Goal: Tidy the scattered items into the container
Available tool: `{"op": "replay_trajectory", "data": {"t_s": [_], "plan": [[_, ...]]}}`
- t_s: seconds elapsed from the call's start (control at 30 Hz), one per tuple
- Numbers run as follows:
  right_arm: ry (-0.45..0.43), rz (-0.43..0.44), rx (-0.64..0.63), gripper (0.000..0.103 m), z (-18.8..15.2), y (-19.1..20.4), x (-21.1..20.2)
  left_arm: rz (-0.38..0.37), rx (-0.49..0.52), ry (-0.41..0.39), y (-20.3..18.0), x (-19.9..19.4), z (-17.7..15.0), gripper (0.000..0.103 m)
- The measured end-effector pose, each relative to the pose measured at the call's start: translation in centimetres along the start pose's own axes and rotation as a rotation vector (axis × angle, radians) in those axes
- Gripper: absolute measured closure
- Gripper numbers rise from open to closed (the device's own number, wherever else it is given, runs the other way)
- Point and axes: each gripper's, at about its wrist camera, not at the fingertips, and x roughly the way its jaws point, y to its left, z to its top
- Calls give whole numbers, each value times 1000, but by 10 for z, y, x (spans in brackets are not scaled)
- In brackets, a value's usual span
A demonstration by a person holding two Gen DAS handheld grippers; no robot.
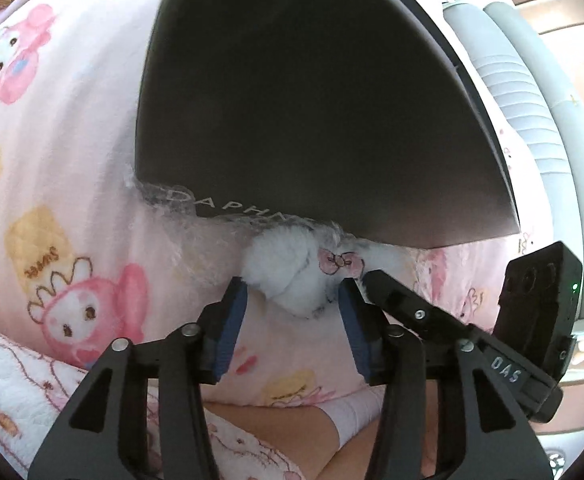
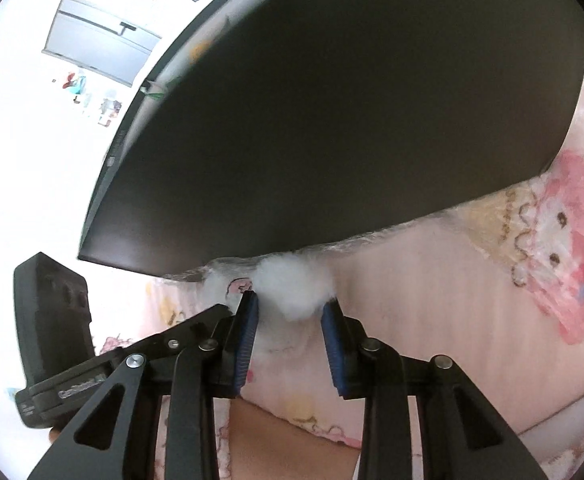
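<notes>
Left wrist view: my left tool [image 1: 292, 292] stands open, its blue pads either side of the fluffy white toy [image 1: 292, 268] with the pink bow, low in the centre of the frame. The toy lies on the pink bedspread [image 1: 71, 160], half tucked under the dark box lid [image 1: 312, 100]; I judge I should push deeper before closing so the pads catch body, not just fluff.

Right wrist view: my right tool [image 2: 289, 308] is also open, the white fluff [image 2: 287, 284] just beyond its tips at lower centre, brushing the left pad. The other tool crowds in from the lower left, so one should yield.
</notes>
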Motion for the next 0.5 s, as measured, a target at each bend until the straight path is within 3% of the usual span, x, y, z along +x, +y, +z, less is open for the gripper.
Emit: {"op": "replay_trajectory", "data": {"t_s": [0.47, 0.5], "plan": [[10, 10, -9, 74, 3, -20, 27, -12, -6, -11, -10, 9, -27, 57], [6, 4, -16, 75, 2, -20, 26, -17, 0, -14, -11, 8, -30, 61]]}}
